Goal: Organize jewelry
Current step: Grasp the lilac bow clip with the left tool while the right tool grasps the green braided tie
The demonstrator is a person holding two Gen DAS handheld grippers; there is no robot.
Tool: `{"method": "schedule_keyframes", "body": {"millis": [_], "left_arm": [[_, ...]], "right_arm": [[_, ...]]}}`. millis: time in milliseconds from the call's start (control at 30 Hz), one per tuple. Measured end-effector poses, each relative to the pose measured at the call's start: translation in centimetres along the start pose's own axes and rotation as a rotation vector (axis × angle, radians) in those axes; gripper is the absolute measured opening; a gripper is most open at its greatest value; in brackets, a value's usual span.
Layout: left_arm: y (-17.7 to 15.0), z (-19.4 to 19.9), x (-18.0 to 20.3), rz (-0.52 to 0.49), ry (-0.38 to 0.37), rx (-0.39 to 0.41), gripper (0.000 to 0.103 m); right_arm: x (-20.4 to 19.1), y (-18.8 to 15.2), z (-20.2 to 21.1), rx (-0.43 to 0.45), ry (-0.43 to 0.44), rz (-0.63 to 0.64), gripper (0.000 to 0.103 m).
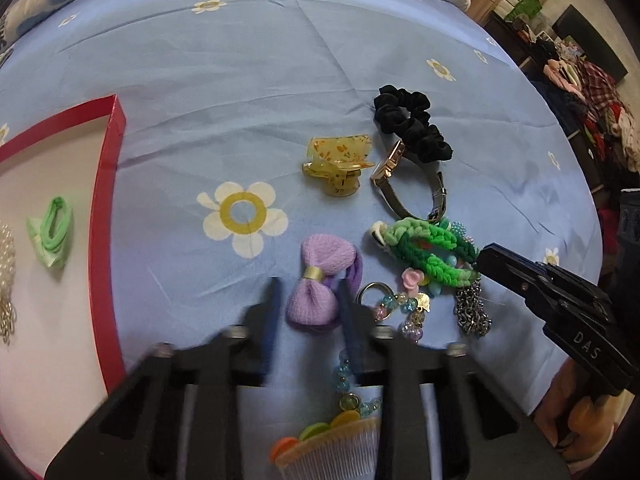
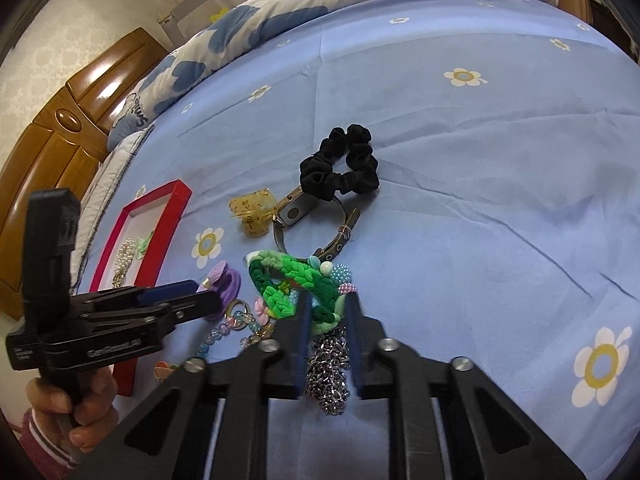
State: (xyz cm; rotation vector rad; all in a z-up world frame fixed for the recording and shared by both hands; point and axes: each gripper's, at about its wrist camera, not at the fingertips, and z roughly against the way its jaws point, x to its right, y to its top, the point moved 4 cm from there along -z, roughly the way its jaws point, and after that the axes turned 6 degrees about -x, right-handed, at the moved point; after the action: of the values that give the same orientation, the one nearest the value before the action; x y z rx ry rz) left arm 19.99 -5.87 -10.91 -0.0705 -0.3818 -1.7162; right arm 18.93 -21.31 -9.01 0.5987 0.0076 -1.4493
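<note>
Jewelry lies scattered on a blue flowered bedsheet. My left gripper (image 1: 308, 292) is open, its fingers on either side of a purple bow hair tie (image 1: 320, 284). My right gripper (image 2: 328, 304) is open around a green braided band (image 2: 300, 284) and a silver chain (image 2: 328, 376); in the left wrist view it (image 1: 486, 258) touches the green band (image 1: 436, 248). A red box (image 1: 108, 208) at the left holds a green hair tie (image 1: 52, 232) and pearls (image 1: 6, 252). A yellow claw clip (image 1: 336, 164), a watch (image 1: 400, 176) and a black scrunchie (image 1: 412, 122) lie farther off.
A beaded keychain (image 1: 400, 308) and a comb with coloured discs (image 1: 332, 448) lie near my left gripper. A pillow (image 2: 320, 4) and a wooden headboard (image 2: 60, 128) border the bed. Clothes and furniture (image 1: 592, 92) stand beyond the right edge.
</note>
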Motion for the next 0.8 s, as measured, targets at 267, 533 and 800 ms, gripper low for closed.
{"method": "schedule_keyframes", "body": {"millis": [267,533,800], "left_arm": [[-0.8,2.4,0.0,-0.004,-0.015,0.063,0.01],[-2.6,5.3,-0.3,0.03,-0.039,0.116,0.01],[-4.0,5.6,-1.0,0.06,-0.049,0.109,0.01]], "right_arm": [[-1.1,-0.3,1.7,0.041,0.042,0.011,0.0],[-2.2,-0.1,2.5,0.062,0.028,0.024,0.008],[-1.3,-0.6,0.1,0.014,-0.055,0.013,0.03]]}}
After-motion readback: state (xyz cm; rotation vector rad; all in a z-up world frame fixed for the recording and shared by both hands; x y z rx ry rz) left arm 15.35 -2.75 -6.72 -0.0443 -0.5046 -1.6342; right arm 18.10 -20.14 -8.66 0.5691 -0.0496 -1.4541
